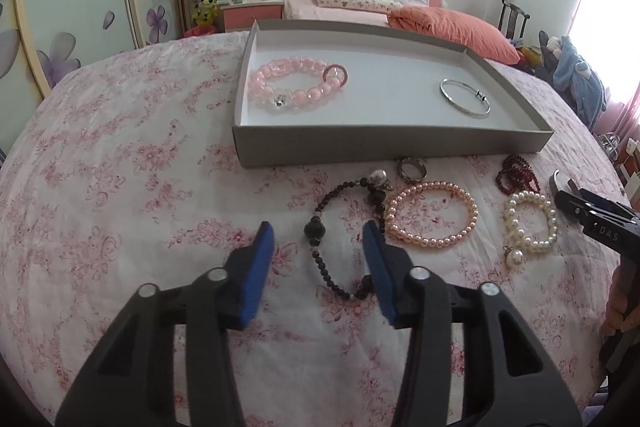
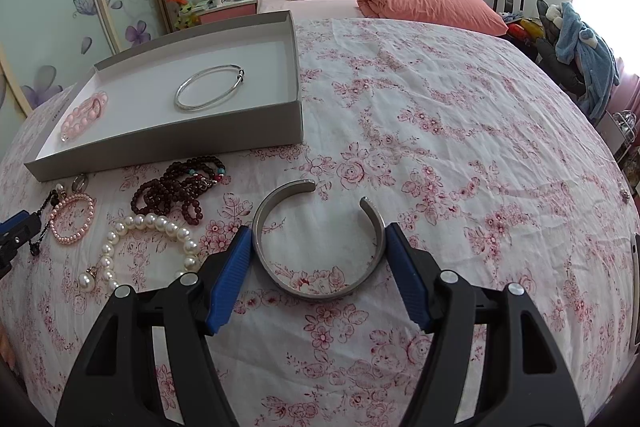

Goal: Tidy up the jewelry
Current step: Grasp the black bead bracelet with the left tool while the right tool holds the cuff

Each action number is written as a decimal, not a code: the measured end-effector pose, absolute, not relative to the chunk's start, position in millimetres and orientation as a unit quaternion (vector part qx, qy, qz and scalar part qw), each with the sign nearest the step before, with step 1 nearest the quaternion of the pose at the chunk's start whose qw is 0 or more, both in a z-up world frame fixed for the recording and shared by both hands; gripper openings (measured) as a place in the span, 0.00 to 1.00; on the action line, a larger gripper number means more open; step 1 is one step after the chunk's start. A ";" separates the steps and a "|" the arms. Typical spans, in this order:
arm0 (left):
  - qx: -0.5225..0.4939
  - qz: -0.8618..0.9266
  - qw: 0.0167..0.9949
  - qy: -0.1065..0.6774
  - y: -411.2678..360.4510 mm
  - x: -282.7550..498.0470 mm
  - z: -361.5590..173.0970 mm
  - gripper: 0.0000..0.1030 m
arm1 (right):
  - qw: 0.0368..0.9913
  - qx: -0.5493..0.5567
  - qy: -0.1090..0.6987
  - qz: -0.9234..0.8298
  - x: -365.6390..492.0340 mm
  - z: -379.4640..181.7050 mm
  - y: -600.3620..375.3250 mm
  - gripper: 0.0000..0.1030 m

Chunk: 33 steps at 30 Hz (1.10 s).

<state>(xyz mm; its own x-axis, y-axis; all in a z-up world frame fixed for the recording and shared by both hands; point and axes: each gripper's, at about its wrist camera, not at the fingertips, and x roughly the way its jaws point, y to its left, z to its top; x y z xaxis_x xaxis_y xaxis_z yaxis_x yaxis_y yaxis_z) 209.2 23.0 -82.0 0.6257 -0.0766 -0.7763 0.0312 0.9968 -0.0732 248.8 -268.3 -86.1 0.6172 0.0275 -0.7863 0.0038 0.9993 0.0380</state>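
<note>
In the left wrist view a black bead bracelet (image 1: 313, 230) lies on the flowered bedspread. My left gripper (image 1: 319, 227) is open around its near half; the right pad sits by one strand and the left pad is apart from it. In the right wrist view my right gripper (image 2: 318, 227) is shut on a wide silver cuff (image 2: 316, 289), which lies flat with a pad against each side. A grey tray (image 1: 392, 147) holds a pink bead bracelet (image 1: 320, 91) and a thin silver bangle (image 1: 464, 109).
Between the tray and the grippers lie a metal ring (image 1: 412, 169), a pink pearl bracelet (image 1: 432, 183), a white pearl bracelet (image 1: 516, 199) and dark red beads (image 1: 516, 175). Beyond the bedspread are a bed with an orange pillow (image 2: 432, 7), a wardrobe on the left and a chair with clothes on the right.
</note>
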 end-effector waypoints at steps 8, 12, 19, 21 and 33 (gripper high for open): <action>-0.014 -0.023 0.901 0.433 16.7 214.4 -81.2 0.23 | 0.899 0.018 0.438 0.007 248.7 -86.0 -268.4 0.66; -0.018 -0.017 0.901 0.433 18.8 216.1 -81.7 0.12 | 0.899 0.018 0.438 0.007 248.9 -86.1 -268.3 0.66; -0.027 -0.018 0.901 0.432 21.8 216.6 -82.2 0.12 | 0.899 0.018 0.438 0.006 248.9 -85.9 -268.6 0.66; -0.028 -0.015 0.901 0.432 23.5 214.8 -83.1 0.12 | 0.899 0.018 0.438 0.007 248.9 -85.9 -268.7 0.66; -0.053 -0.009 0.904 0.425 37.7 208.5 -80.6 0.12 | 0.904 0.020 0.428 0.009 246.3 -82.9 -267.9 0.65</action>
<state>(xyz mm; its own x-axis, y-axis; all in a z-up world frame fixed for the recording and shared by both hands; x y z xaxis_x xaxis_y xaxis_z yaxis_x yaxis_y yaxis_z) 208.5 37.7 -80.6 0.6394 -0.0620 -0.7664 -0.0282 0.9942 -0.1040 246.3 -267.9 -82.9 0.6339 0.0339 -0.7726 0.0009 0.9990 0.0446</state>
